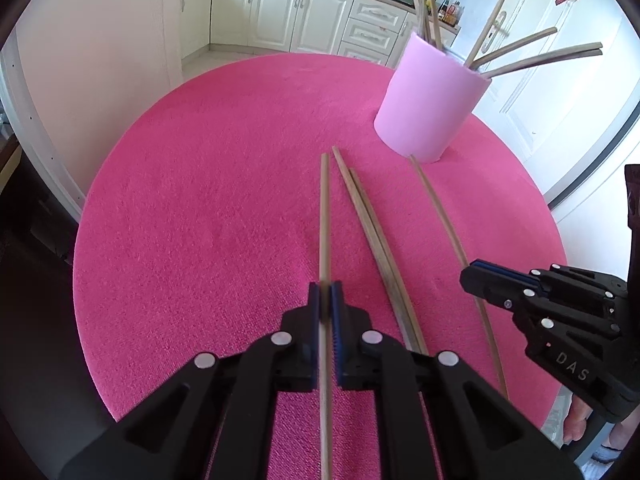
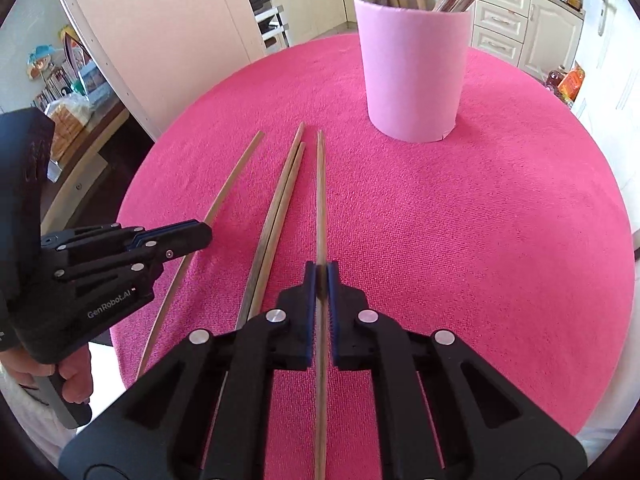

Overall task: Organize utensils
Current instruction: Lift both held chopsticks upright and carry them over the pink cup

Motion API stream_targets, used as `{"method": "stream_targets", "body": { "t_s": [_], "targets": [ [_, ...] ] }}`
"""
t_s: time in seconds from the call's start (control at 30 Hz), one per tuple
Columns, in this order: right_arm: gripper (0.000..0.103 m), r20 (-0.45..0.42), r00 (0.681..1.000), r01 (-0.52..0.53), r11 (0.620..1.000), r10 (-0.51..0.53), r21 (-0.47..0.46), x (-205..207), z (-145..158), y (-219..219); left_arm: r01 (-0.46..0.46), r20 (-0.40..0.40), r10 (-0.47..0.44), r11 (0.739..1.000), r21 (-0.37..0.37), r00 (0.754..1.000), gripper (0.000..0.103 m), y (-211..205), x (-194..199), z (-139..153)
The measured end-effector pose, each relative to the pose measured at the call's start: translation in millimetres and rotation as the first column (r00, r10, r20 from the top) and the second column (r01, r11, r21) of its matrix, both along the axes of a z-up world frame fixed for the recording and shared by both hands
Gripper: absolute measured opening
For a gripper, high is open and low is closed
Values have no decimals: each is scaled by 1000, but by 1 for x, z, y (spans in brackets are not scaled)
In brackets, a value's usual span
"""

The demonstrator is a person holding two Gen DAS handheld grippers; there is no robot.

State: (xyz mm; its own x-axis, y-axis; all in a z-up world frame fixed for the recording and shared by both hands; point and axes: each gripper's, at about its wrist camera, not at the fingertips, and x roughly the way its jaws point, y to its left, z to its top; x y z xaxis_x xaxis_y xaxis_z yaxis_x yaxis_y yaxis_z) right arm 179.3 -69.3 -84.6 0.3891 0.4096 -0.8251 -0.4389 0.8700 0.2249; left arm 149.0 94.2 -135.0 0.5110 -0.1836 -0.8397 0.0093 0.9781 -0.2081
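I had my left tongs [image 1: 325, 292] clenched on one chopstick [image 1: 324, 216], and its long axis ran straight away from me toward the far rim of the pink table [image 1: 200, 208], tip out ahead, butt passing back between the fingers and off the bottom of the view. My right tongs [image 2: 320, 276] were clamped on another chopstick [image 2: 320, 200] the same way, its tip aimed just left of the pink holder [image 2: 414, 80]. Between the two lay a loose pair of chopsticks [image 2: 280, 208], side by side and touching, pointing the same direction, fanned slightly toward the holder. The holder stood upright at the far side, more sticks [image 1: 532, 54] splaying out of its mouth, their upper ends cut off in the right wrist view. The fisheye bent every stick into a curve, so true straightness was hard to judge. I couldn't tell whether either gripped stick had left the cloth. The rear ends of the loose pair were hidden under my gripper bodies. My hand [image 2: 74, 376] showed at the left edge, partly cut off.
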Motion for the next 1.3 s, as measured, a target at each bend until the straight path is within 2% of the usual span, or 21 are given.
{"method": "stream_targets", "body": {
  "t_s": [0.1, 0.23, 0.33, 0.4, 0.43, 0.5, 0.57, 0.6, 0.67, 0.73, 0.8, 0.9, 1.13, 1.2, 1.3],
  "targets": [
    [6, 48, 999, 8, 998, -11, 55, -5, 9, -9, 0, 39, 0, 1000, 2, 999, 6, -4, -4, 9],
    [6, 143, 989, 17, 988, -39, 151, -15, 26, -24, 1, 137, 1, 1000, -17, 991, 6, -5, -10, 27],
    [6, 205, 976, 28, 975, -74, 221, -19, 39, -34, 10, 242, -3, 1000, -27, 970, 6, -11, -15, 45],
    [6, 183, 981, 21, 973, -64, 229, -14, 42, -35, 16, 304, -12, 1000, -9, 953, 6, -16, -16, 55],
    [6, 170, 984, 16, 972, -57, 233, -10, 41, -36, 19, 307, -18, 1000, 3, 951, 6, -18, -15, 58],
    [7, 153, 987, 17, 985, -43, 169, -2, 38, -31, 17, 255, -18, 1000, 8, 967, 6, -19, -7, 58],
    [7, 50, 999, -5, 994, 0, 110, 11, 25, -19, 7, 196, -9, 1000, 9, 980, 6, -16, 3, 54],
    [7, 30, 999, -14, 996, 11, 89, 15, 21, -16, 1, 181, -1, 1000, 2, 984, 6, -16, 6, 52],
    [7, -13, 999, -30, 999, 30, 18, 24, 9, -3, -8, 164, 7, 1000, 1, 986, 6, -12, 10, 49],
    [8, -63, 997, -45, 999, 45, 5, 30, -1, 4, -11, 152, 11, 1000, 5, 988, 6, -10, 12, 45],
    [8, -68, 997, -45, 997, 41, -67, 31, -7, 12, -10, 144, 10, 1000, 2, 990, 6, -8, 12, 41],
    [9, -105, 993, -69, 992, 58, -109, 34, -15, 23, -7, 131, 8, 1000, -6, 991, 6, -6, 14, 38],
    [8, -47, 994, -103, 974, 95, -201, 31, -15, 40, 3, 121, 1, 999, -33, 993, 6, 4, 22, 33],
    [6, -16, 995, -102, 979, 101, -175, 28, -15, 40, 14, 140, -8, 999, -45, 990, 6, 2, 21, 35],
    [5, 30, 996, -77, 994, 80, -79, 24, -12, 27, 34, 194, -20, 997, -73, 981, 6, 2, 15, 42]
  ]
}}
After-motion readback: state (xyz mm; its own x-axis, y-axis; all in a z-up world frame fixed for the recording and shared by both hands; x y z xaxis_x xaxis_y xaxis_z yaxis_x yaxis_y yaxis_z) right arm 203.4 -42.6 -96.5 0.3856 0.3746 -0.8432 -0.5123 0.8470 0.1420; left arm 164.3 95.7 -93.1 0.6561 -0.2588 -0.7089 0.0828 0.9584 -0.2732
